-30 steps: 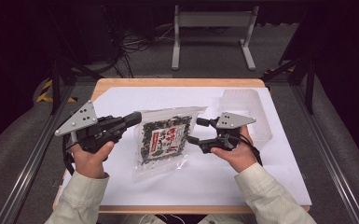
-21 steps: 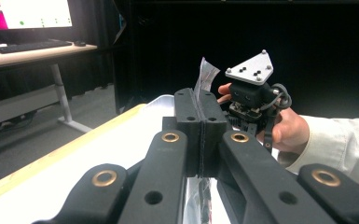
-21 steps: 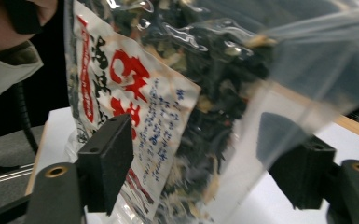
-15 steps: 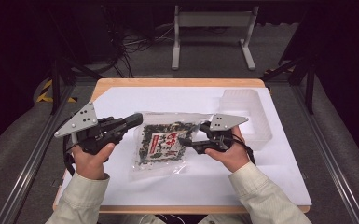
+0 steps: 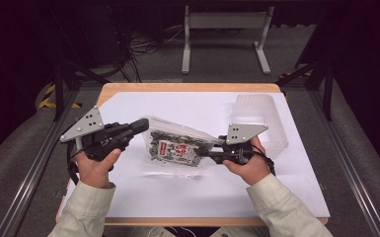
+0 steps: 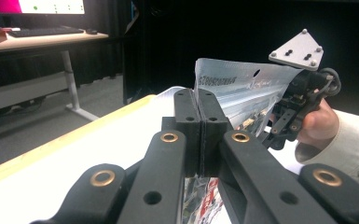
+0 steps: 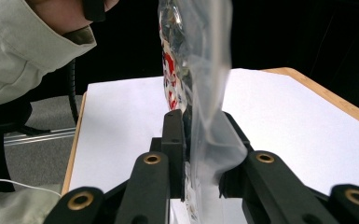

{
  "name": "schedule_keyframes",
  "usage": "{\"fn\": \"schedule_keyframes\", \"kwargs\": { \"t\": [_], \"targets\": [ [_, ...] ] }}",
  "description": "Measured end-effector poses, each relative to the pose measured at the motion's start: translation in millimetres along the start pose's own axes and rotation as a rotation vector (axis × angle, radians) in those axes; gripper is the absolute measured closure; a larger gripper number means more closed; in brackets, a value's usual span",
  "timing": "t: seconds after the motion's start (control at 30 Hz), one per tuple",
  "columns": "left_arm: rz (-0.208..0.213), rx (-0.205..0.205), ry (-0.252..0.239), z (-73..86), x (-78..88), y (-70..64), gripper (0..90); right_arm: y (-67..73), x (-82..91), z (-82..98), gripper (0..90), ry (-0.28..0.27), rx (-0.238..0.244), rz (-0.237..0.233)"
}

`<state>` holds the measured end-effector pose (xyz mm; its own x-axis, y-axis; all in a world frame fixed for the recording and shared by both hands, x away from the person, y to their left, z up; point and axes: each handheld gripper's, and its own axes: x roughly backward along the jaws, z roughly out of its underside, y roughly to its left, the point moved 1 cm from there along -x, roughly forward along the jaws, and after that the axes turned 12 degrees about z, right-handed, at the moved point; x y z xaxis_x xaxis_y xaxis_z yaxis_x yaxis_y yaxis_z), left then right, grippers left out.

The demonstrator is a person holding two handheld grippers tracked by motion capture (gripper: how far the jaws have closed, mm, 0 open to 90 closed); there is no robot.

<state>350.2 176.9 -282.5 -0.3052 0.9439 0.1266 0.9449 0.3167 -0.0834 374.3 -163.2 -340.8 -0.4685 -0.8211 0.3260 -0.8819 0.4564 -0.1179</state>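
A clear snack bag (image 5: 175, 148) with dark contents and a red label hangs stretched between both grippers, above the white sheet. My left gripper (image 5: 145, 124) is shut on the bag's upper left corner; in the left gripper view its jaws (image 6: 198, 121) stand pressed together, with the bag (image 6: 233, 88) rising behind them. My right gripper (image 5: 202, 153) has just been closing, with the bag's right edge between its jaws. In the right gripper view (image 7: 191, 135) the clear film (image 7: 196, 56) is pinched and stands upright.
A clear plastic container (image 5: 256, 116) stands at the back right of the white sheet (image 5: 187, 197), which covers the wooden table (image 5: 177, 87). Metal rails run along both sides. A grey stand's legs (image 5: 224, 49) are on the floor beyond.
My right gripper moved left to the bag and its jaws closed on the right edge. The bag turned and lifted off the sheet. The left gripper kept still.
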Motion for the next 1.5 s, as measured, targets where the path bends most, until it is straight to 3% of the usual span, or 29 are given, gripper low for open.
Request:
{"fn": "schedule_keyframes", "kwargs": {
  "t": [0.2, 0.47, 0.53, 0.7, 1.0, 1.3, 1.5],
  "targets": [
    [-0.01, 0.01, 0.015, 1.4, 1.5, 3.9, 81.2, 1.2, 2.2, -2.8, 76.9, 0.004, 0.002, -0.001],
    [-0.059, 0.014, 0.071, 3.8, -1.3, 5.7, 54.7, -1.0, 10.2, -9.0, 77.0, 0.02, -0.015, 0.023],
    [-0.073, 0.019, 0.094, 5.6, -1.8, 7.2, 51.4, -2.2, 15.3, -11.5, 77.0, 0.027, -0.05, 0.025],
    [-0.079, 0.025, 0.136, 10.9, -2.6, 10.1, 48.5, -4.6, 24.7, -17.0, 76.9, 0.044, -0.076, 0.07],
    [-0.077, 0.041, 0.137, 27.5, 0.9, 20.2, 43.0, -16.7, 40.0, -22.1, 76.9, 0.054, -0.111, 0.145],
    [-0.1, 0.06, 0.159, 60.3, 0.3, 32.8, 40.3, -30.0, 57.6, -26.1, 76.9, 0.054, -0.149, 0.209],
    [-0.083, 0.092, 0.145, 88.3, -2.6, 44.0, 38.3, -37.1, 68.4, -30.5, 76.9, 0.052, -0.155, 0.243]
  ]
}}
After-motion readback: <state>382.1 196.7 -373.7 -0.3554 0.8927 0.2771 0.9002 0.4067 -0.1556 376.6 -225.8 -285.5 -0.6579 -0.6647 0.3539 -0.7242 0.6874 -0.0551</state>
